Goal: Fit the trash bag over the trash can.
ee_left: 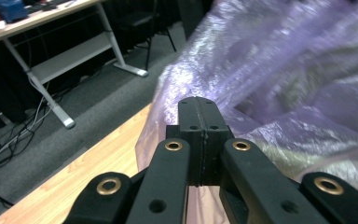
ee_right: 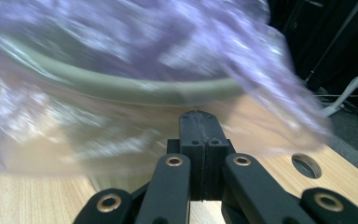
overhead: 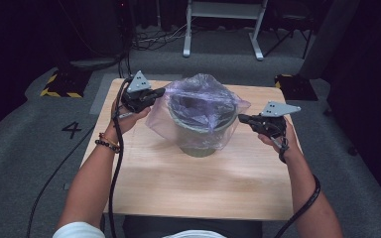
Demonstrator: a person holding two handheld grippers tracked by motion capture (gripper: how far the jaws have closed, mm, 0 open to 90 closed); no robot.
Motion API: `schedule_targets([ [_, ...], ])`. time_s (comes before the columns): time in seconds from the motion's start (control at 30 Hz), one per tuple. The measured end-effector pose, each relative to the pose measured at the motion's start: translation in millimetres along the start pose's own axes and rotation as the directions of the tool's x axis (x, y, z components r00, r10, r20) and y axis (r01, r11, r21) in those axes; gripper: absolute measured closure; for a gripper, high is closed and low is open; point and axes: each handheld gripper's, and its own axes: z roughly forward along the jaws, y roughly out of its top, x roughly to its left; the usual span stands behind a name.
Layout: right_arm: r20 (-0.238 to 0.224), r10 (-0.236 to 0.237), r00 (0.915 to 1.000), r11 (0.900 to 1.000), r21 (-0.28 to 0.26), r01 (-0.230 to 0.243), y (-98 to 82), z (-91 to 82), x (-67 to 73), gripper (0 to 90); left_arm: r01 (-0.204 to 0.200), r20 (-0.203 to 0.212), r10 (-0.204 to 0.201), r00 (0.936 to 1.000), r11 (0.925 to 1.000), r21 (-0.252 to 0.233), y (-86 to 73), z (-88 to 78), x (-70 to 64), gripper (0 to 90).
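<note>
Purple plastic bag (overhead: pixel 203 106) draped over grey-green bin (overhead: pixel 198 144), centre of high view, on wooden table (overhead: pixel 188 188). L gripper (overhead: pixel 159 92) at bag's left edge, R gripper (overhead: pixel 242 118) at right edge. Both w/ jaws fully together; can't tell if film is pinched.

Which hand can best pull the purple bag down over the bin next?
Probably the left. The left gripper is shut at the top edge of the purple bag, where loose film bunches above the bin. The right gripper, shut too, sits lower, beside the bag's side.
</note>
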Motion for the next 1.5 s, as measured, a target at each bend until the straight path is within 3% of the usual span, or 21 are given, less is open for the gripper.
schedule_targets([
  [0.07,0.008,0.009,0.9999,1.000,-0.010,-0.009,-2.3,-1.8,-0.9,90.0,0.033,0.007,-0.033,0.9994,0.9994,-0.004,-3.3,0.9,4.3,89.9],
  [0.1,0.009,0.021,0.9997,0.999,-0.025,-0.020,-3.1,-3.5,-1.3,85.5,0.033,0.008,-0.033,0.9994,0.9994,-0.002,-4.7,1.8,4.5,89.9],
  [0.13,0.026,0.038,0.9990,0.998,-0.042,-0.037,-3.4,-5.3,-1.7,68.4,0.030,0.009,-0.030,0.9995,0.9996,0.001,-5.7,2.7,3.8,89.9],
  [0.2,0.041,0.058,0.9975,0.997,-0.056,-0.055,-3.4,-7.5,-3.3,50.1,0.020,0.010,-0.021,0.9997,0.9997,0.015,-6.5,4.5,2.6,89.9],
  [0.23,0.041,0.058,0.9975,0.997,-0.056,-0.055,-3.4,-7.5,-3.3,50.1,0.020,0.010,-0.021,0.9997,0.9997,0.015,-6.5,4.5,2.6,89.9],
  [0.27,0.050,0.055,0.9973,0.997,-0.059,-0.052,-3.4,-8.1,-3.5,44.0,0.020,0.012,-0.020,0.9997,0.9997,0.015,-6.3,5.2,1.9,89.9],
  [0.3,0.081,0.083,0.9933,0.994,-0.077,-0.077,-3.2,-8.2,-6.8,32.7,0.017,0.017,-0.017,0.9997,0.9998,0.009,-5.8,5.3,1.4,89.9],
  [0.4,0.126,0.109,0.9860,0.992,-0.083,-0.099,-2.7,-8.0,-12.7,26.9,-0.007,0.008,0.007,0.9999,0.9996,0.028,-4.8,7.6,-1.4,89.9],
  [0.47,0.105,0.117,0.9876,0.990,-0.087,-0.108,-2.1,-7.0,-18.1,24.0,-0.009,0.010,0.009,0.9999,0.9995,0.031,-4.9,8.8,-1.9,90.0],
  [0.53,0.071,0.104,0.9920,0.994,-0.048,-0.101,-1.5,-0.8,-23.4,22.4,-0.010,0.010,0.010,0.9999,0.9993,0.035,-5.2,10.3,-1.5,89.9],
  [0.6,0.059,0.109,0.9924,0.993,-0.046,-0.106,-2.0,1.6,-25.4,23.1,-0.007,0.016,0.007,0.9999,0.9994,0.034,-5.7,11.8,-1.4,89.9],
  [0.67,0.017,0.135,0.9907,0.990,-0.044,-0.134,-2.9,9.4,-30.7,28.5,-0.009,0.017,0.009,0.9998,0.9993,0.037,-6.1,13.7,-1.9,89.9],
  [0.7,-0.018,0.157,0.9874,0.986,-0.049,-0.158,-3.3,11.3,-32.8,42.1,-0.012,0.020,0.011,0.9997,0.9991,0.040,-6.2,14.5,-2.1,89.9],
  [0.73,-0.046,0.162,0.9856,0.985,-0.053,-0.165,-3.6,12.6,-33.7,49.7,-0.013,0.018,0.013,0.9998,0.9990,0.043,-6.2,15.3,-2.3,89.9],
  [0.83,-0.064,0.148,0.9869,0.986,-0.062,-0.152,-3.5,14.9,-32.3,73.5,-0.016,0.014,0.016,0.9998,0.9988,0.046,-6.6,17.0,-1.6,89.9],
  [0.93,-0.043,0.139,0.9893,0.989,-0.047,-0.141,-3.7,16.4,-31.8,89.1,-0.023,0.004,0.022,0.9997,0.9982,0.056,-7.7,19.2,0.1,89.9],
  [1.03,-0.007,0.153,0.9882,0.987,-0.051,-0.153,-4.8,17.1,-33.9,90.0,-0.019,-0.003,0.019,0.9998,0.9978,0.063,-9.8,22.8,2.5,89.9],
  [1.17,0.059,0.168,0.9840,0.986,-0.008,-0.168,-7.0,24.5,-36.3,90.0,0.013,0.004,-0.013,0.9999,0.9974,0.071,-15.9,32.9,5.9,90.0],
  [1.27,0.070,0.173,0.9824,0.985,0.014,-0.174,-10.3,32.2,-36.1,90.0,0.038,0.013,-0.039,0.9992,0.9958,0.084,-20.4,41.8,6.9,90.0],
  [1.4,0.076,0.174,0.9818,0.983,0.048,-0.178,-17.5,42.6,-36.7,90.0,0.029,0.020,-0.032,0.9993,0.9888,0.147,-26.6,57.0,5.3,90.0],
  [1.5,0.069,0.188,0.9798,0.980,0.051,-0.191,-22.9,48.9,-35.9,90.0,0.046,0.056,-0.055,0.9969,0.9891,0.140,-30.3,64.5,3.2,90.0],
])
